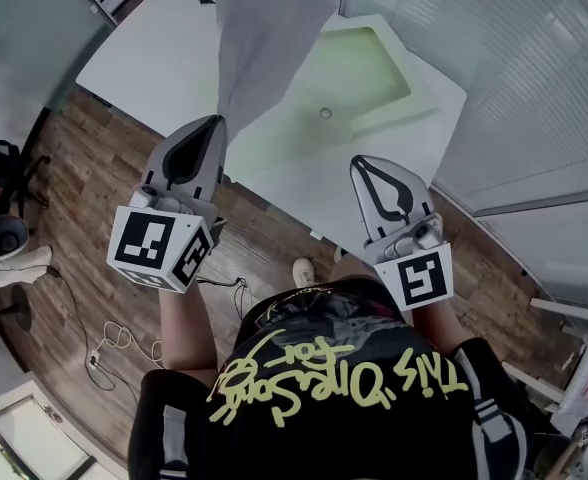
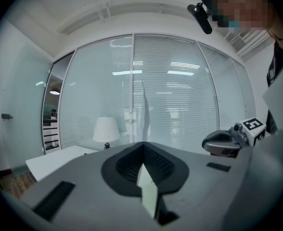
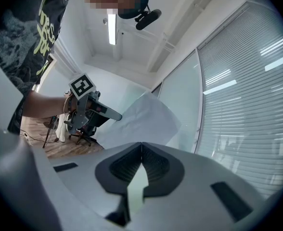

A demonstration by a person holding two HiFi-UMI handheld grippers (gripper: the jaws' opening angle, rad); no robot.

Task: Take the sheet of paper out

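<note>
Over table (image 1: 164,63), sheet (image 1: 264,38) pinched in left fingers (image 1: 209,143)

The head camera sits above me and faces steeply down, covering my left gripper (image 1: 217,120), my right gripper (image 1: 360,163) and the white table (image 1: 154,58) on the far side. Each gripper camera rides close behind its own jaws and looks along them toward the far glass wall (image 2: 180,105); the right one tips upward. The left gripper view includes the right gripper at its right edge; the right gripper view includes the left gripper at its left. All three views share the sheet of paper (image 1: 264,38).
</note>
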